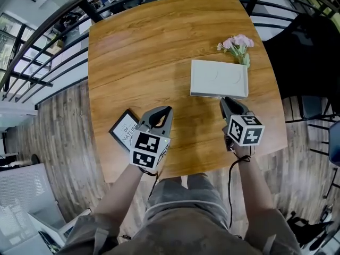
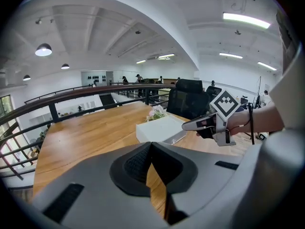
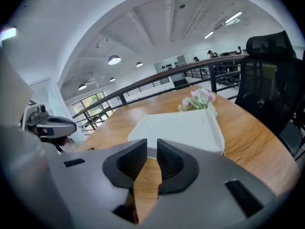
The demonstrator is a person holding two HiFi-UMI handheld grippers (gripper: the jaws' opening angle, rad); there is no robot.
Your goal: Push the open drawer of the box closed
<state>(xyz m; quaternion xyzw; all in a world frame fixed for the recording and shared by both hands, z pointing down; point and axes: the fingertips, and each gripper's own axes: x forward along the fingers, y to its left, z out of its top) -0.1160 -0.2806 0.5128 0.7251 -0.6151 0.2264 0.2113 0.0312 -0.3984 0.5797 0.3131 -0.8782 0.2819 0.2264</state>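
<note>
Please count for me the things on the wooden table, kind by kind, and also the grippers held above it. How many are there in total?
White box: 1
Bunch of pink flowers: 1
Book or card with print: 1
Grippers: 2, the left gripper and the right gripper
Total: 5

One box (image 1: 219, 78), one flower sprig (image 1: 237, 45), one book (image 1: 125, 130), two grippers — left (image 1: 166, 110), right (image 1: 222, 100)

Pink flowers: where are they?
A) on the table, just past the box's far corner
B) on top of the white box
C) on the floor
A: the pink flowers sit on the table beyond the white box, by its far right corner.
</note>
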